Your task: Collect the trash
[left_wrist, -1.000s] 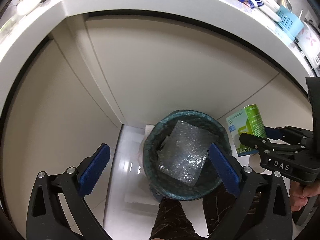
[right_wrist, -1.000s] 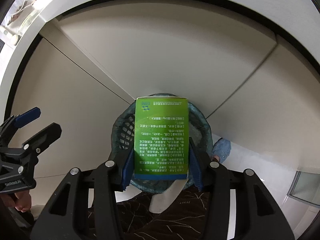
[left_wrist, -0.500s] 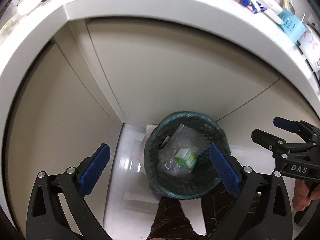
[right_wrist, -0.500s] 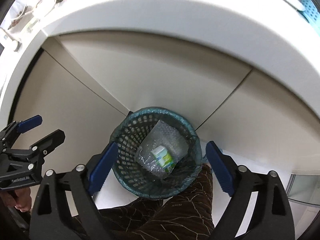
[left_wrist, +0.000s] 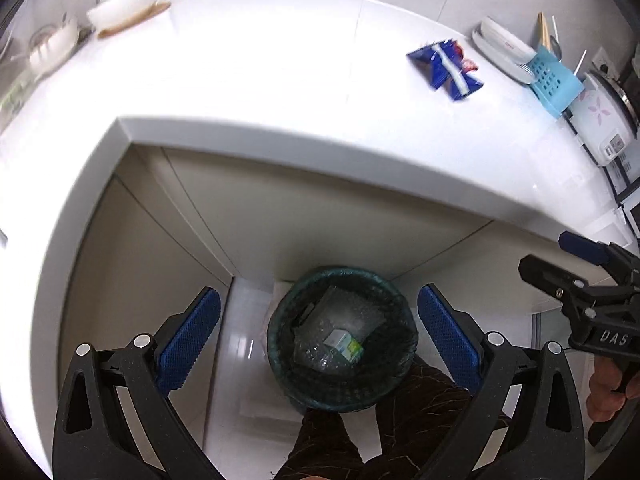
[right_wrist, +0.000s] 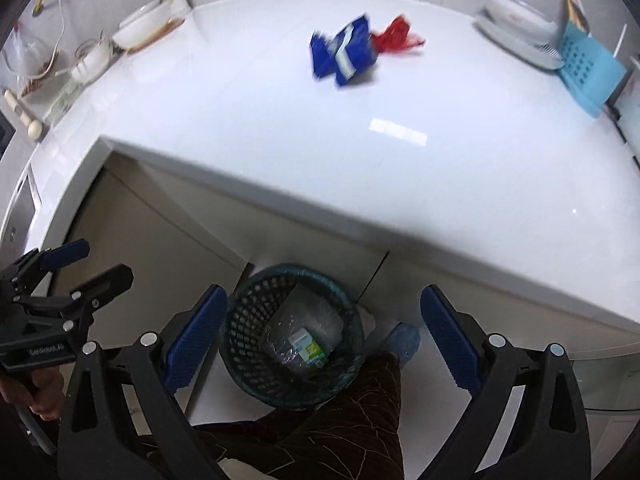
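A dark green mesh bin (left_wrist: 276, 334) (right_wrist: 246, 312) stands on the floor under the counter. A sheet of bubble wrap (left_wrist: 340, 310) (right_wrist: 310, 306) and a small green and white box (left_wrist: 346, 346) (right_wrist: 310, 346) lie inside it. My left gripper (left_wrist: 318, 296) (right_wrist: 102, 261) hangs open high above the bin, nothing between its blue pads. My right gripper (right_wrist: 324, 294) (left_wrist: 548, 254) hovers beside it, its jaws opening wide and empty. A blue wrapper (left_wrist: 444, 66) (right_wrist: 344, 56) and a red wrapper (right_wrist: 396, 38) lie on the white counter (right_wrist: 400, 184).
A light blue basket (left_wrist: 554, 80) and a white rice cooker (left_wrist: 604, 120) stand at the counter's right end. White bowls (right_wrist: 140, 32) sit at its left end. A person's leg in dark patterned trousers (right_wrist: 340, 420) and a blue slipper (right_wrist: 404, 338) are beside the bin.
The right gripper opened and let the green box fall into the bin. Both grippers rose, bringing the counter top and wrappers into view.
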The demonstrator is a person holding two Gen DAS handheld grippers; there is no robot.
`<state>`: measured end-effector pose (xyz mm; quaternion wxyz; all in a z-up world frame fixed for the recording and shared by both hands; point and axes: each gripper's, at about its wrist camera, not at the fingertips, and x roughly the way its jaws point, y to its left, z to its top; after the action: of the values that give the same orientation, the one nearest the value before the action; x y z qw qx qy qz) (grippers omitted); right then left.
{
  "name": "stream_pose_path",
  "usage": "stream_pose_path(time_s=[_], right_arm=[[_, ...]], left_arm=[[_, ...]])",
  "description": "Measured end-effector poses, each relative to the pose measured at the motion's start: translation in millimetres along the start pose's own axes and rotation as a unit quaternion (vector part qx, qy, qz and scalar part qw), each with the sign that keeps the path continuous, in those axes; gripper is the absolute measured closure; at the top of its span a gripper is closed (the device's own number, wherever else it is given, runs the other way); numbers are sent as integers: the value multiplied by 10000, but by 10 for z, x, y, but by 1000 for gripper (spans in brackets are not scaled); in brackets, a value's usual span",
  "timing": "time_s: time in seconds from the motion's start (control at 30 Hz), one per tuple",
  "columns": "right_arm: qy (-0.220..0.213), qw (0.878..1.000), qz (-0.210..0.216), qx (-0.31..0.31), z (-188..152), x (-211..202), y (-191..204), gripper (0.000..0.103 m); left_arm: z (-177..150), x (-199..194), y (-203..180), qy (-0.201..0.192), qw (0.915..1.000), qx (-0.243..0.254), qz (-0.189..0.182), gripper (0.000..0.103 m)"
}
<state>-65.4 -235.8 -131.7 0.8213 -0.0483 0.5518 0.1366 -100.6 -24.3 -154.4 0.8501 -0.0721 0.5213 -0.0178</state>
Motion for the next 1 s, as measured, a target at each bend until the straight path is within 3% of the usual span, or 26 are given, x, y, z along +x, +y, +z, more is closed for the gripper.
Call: stream_pose_path(time_s=[0.47,1.0], right_arm=[[-308,9992,-156,218,533,-401,-287,10],[-528,9975,-296,372,1124,-464,-660,10]], left_arm=[[486,-229,-237,-114,9999,22,-69,6],[1137,-201,-512,-218,9997,67,-18,6]])
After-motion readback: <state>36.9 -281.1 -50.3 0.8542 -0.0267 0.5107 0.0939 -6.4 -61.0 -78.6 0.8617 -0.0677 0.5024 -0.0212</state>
